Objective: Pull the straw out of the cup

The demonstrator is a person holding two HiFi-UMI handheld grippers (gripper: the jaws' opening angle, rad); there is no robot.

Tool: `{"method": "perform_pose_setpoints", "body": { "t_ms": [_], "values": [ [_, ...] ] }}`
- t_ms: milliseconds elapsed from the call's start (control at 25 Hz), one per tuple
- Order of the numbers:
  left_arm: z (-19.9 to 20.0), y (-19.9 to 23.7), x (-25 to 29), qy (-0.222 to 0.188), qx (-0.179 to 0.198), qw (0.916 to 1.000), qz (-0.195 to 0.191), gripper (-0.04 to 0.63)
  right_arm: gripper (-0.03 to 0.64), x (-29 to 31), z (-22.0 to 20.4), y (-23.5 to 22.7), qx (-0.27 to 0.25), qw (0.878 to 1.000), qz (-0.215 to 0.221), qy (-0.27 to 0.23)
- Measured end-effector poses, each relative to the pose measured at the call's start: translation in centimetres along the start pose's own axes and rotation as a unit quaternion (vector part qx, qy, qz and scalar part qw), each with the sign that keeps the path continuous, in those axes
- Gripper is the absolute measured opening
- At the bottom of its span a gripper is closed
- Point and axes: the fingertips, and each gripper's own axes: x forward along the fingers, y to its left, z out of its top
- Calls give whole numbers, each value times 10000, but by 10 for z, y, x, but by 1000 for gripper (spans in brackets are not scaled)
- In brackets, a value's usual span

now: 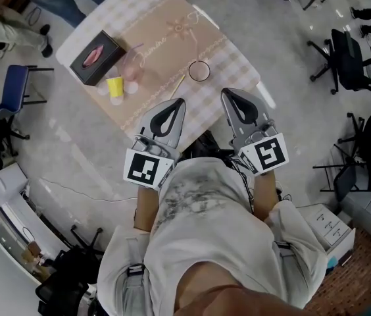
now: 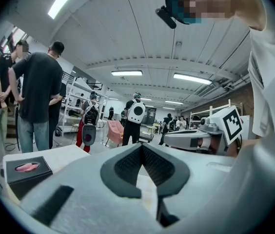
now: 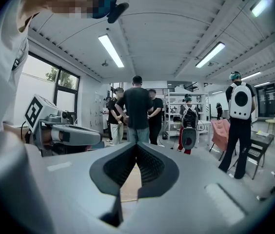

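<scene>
1. A grey-floored workshop with office chairs (image 1: 345,52) around a table (image 1: 237,59), which is covered in checked cloth with a beige runner (image 1: 166,41) down its middle.
2. Head view: on the table stand a black box (image 1: 97,56), a yellow cup (image 1: 115,86) and a clear cup (image 1: 198,71), seen from above as a ring. A thin pale straw (image 1: 177,85) slants just left of that ring; I cannot tell whether its end sits in the cup.
3. Head view: the left gripper (image 1: 179,103) and the right gripper (image 1: 228,96) are held side by side over the table's near edge, short of the clear cup. Each has its tips together.
4. Left gripper view: the left gripper (image 2: 141,146) has its jaws closed tip to tip with nothing between them. The black box (image 2: 28,172) lies at lower left, the right gripper (image 2: 198,138) is alongside, and people stand beyond.
5. Right gripper view: the right gripper (image 3: 136,145) has its jaws pressed together and empty. The runner (image 3: 130,185) shows beneath them, and the left gripper (image 3: 67,134) is at the left.
</scene>
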Motion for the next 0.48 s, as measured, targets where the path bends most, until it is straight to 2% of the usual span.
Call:
{"method": "perform_pose_setpoints", "body": {
  "t_ms": [480],
  "values": [
    [-16,15,30,204,-111,9997,75,3,11,26,-16,-26,100,9996,175,180]
  ]
}}
